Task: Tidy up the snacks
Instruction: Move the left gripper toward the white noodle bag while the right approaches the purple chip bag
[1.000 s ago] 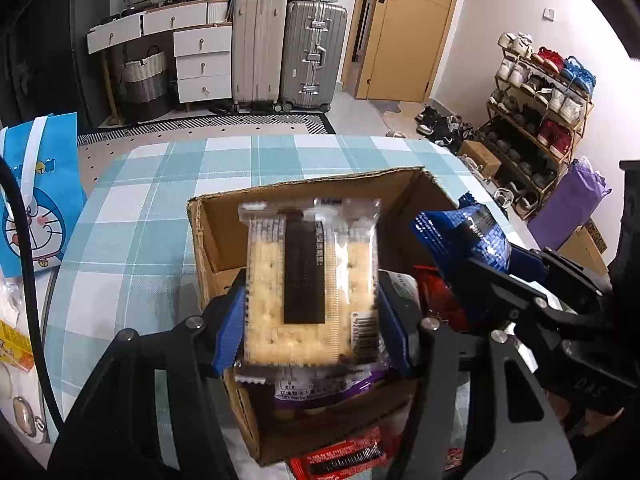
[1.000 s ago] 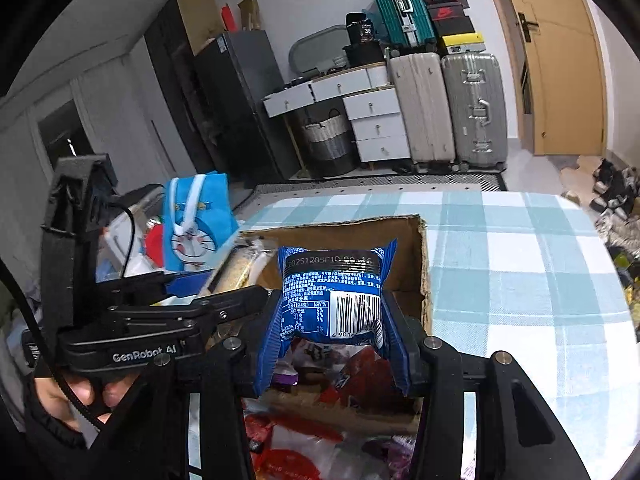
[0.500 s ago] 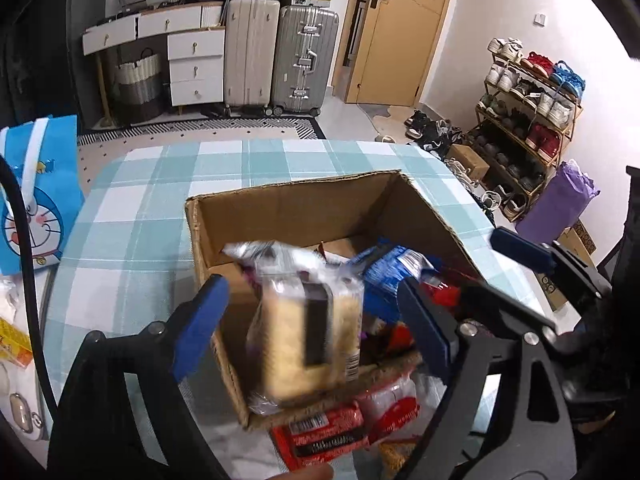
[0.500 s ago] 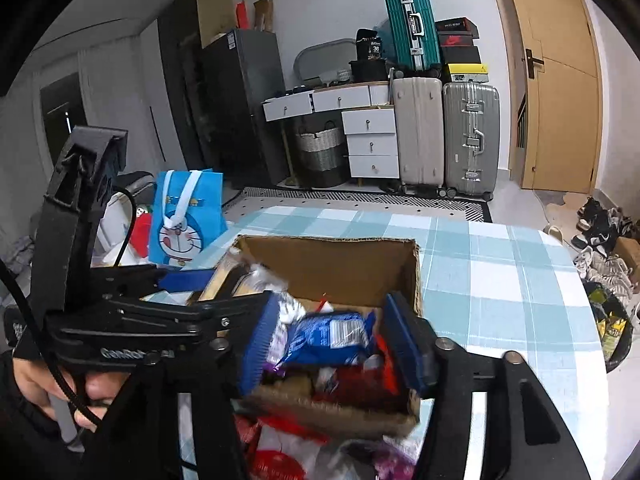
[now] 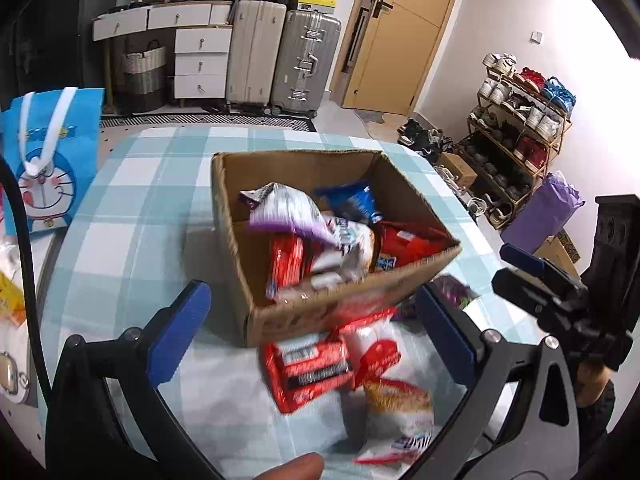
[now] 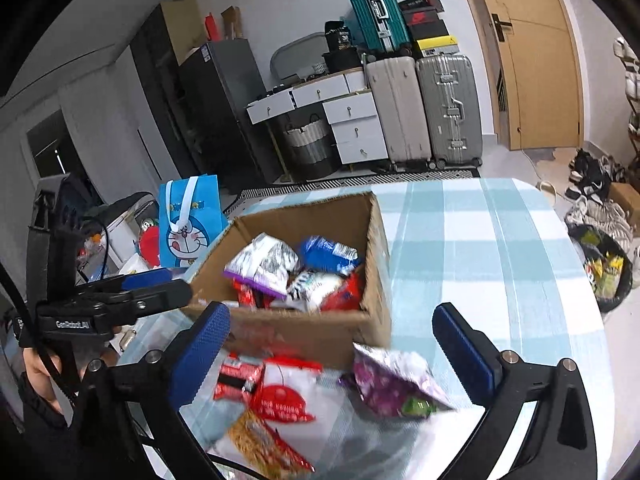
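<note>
Both grippers are empty, jaws spread wide: left gripper (image 5: 316, 332) and right gripper (image 6: 332, 344). The cardboard box (image 5: 340, 308) of snacks sits just ahead of both, with loose red packets (image 5: 312, 368) lying between the left jaws and a purple pack (image 6: 392, 384) between the right ones.

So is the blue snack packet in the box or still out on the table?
In. The blue snack packet lies inside the cardboard box, near its far wall, among other wrappers. No tool touches it.
</note>
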`<state>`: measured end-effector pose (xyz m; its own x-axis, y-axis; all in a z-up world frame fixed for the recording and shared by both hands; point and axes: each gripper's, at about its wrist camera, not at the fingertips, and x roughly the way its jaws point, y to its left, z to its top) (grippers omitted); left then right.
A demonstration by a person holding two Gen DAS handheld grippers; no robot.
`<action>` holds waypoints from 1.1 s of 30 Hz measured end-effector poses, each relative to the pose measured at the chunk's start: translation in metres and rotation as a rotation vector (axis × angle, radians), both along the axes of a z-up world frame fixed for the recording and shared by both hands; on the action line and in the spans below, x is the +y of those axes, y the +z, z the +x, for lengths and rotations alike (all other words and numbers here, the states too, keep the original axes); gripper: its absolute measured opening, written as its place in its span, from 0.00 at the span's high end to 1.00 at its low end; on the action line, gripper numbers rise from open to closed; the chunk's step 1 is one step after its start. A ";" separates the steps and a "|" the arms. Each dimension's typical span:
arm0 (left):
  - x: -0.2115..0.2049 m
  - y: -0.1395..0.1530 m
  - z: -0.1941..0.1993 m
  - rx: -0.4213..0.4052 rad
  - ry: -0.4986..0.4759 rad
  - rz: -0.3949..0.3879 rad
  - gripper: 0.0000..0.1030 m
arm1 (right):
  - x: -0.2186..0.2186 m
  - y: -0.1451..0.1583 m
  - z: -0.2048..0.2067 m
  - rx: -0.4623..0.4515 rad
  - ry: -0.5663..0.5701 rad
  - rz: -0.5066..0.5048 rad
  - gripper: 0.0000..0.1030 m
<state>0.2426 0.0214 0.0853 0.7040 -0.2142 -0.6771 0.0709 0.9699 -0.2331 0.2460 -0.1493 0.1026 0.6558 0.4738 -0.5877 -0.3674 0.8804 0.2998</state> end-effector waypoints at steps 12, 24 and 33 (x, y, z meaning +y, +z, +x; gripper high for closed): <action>0.001 -0.012 -0.064 0.009 0.022 0.007 0.01 | -0.018 -0.011 -0.035 0.042 -0.006 -0.030 0.00; -0.017 -0.017 -0.091 0.019 -0.022 0.021 0.01 | -0.013 -0.023 -0.060 0.069 0.064 -0.050 0.00; -0.034 -0.030 -0.104 0.046 -0.072 0.051 0.01 | -0.020 -0.029 -0.073 0.091 0.049 -0.061 0.00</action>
